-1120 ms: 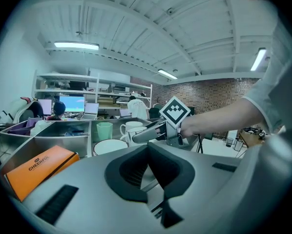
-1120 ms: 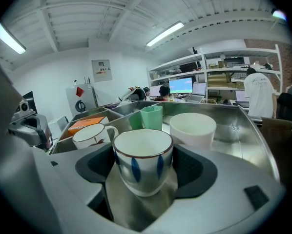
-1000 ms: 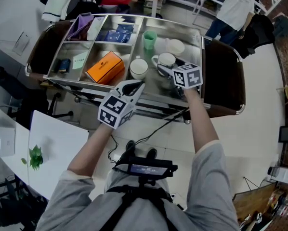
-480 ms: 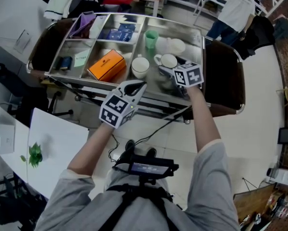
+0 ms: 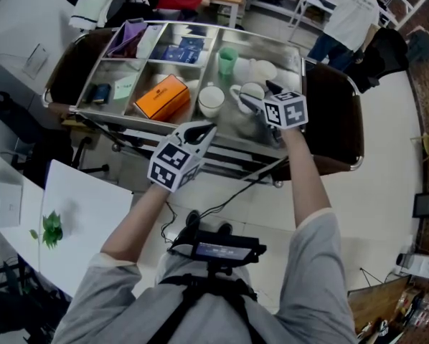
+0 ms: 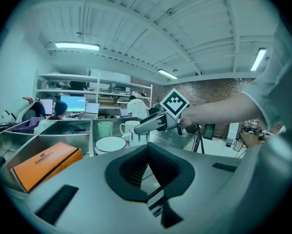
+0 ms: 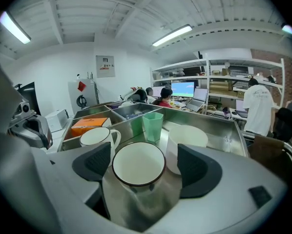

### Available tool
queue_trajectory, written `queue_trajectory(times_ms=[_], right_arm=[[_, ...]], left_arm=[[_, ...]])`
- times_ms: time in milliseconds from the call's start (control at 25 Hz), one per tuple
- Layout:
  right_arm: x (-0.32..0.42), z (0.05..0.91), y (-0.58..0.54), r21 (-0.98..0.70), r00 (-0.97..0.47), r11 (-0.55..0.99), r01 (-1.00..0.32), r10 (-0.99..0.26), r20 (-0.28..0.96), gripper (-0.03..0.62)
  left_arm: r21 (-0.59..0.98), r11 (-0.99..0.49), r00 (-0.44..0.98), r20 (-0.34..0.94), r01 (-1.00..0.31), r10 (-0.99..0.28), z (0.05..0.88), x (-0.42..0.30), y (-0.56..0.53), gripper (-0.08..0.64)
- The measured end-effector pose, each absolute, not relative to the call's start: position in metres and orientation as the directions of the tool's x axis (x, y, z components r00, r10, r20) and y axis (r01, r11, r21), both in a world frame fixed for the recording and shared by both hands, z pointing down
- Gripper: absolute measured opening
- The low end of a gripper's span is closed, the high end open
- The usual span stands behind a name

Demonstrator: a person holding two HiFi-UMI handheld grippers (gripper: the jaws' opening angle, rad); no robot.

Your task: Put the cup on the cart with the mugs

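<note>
Right tongs (image 7: 144, 161) of mine stand wide apart around the white cup (image 7: 138, 165), which sits upright on the steel cart (image 7: 232, 130) with a gap at each pad. Just beyond it stand a handled mug (image 7: 97, 137), another white mug (image 7: 186, 139) and a green cup (image 7: 152, 126). My left tongs (image 6: 148, 147) are closed, holding nothing.

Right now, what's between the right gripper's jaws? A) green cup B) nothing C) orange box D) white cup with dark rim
D: the right gripper view shows the white cup with dark rim standing between the open jaws of the right gripper.
</note>
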State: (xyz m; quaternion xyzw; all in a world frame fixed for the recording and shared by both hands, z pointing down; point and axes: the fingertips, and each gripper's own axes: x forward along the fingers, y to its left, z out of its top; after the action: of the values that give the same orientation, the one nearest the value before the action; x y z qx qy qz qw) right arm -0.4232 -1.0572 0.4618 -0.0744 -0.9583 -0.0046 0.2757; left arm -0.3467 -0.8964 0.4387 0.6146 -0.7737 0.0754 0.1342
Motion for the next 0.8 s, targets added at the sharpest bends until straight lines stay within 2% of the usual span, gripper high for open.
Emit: queue_trajectory(times_ms=[320, 480, 720, 800], right_arm=[[-0.399, 0.415, -1.059, -0.031, -0.887, 0.993, 0.113, 0.115, 0.446, 0.42], [-0.37, 0.379, -1.064, -0.046, -0.936, 0.998, 0.045, 0.058, 0.346, 0.211], [-0.314, 0.338, -1.066, -0.08, -0.973, 0.996, -0.034, -0.015, 0.229, 0.045], [-0.293, 0.333, -1.068, -0.091, -0.977, 0.994, -0.064, -0.043, 0.21, 0.035]], left_arm=[[0.041, 0.235, -0.213, 0.291, -0.971, -0.933, 0.435, -0.342, -0.893, 0.0], [0.035, 0.235, -0.215, 0.291, -0.971, -0.932, 0.433, -0.335, -0.889, 0.0], [0.025, 0.243, -0.226, 0.284, -0.97, -0.932, 0.428, -0.323, -0.879, 0.0], [0.026, 0.246, -0.229, 0.282, -0.969, -0.932, 0.428, -0.319, -0.875, 0.0]])
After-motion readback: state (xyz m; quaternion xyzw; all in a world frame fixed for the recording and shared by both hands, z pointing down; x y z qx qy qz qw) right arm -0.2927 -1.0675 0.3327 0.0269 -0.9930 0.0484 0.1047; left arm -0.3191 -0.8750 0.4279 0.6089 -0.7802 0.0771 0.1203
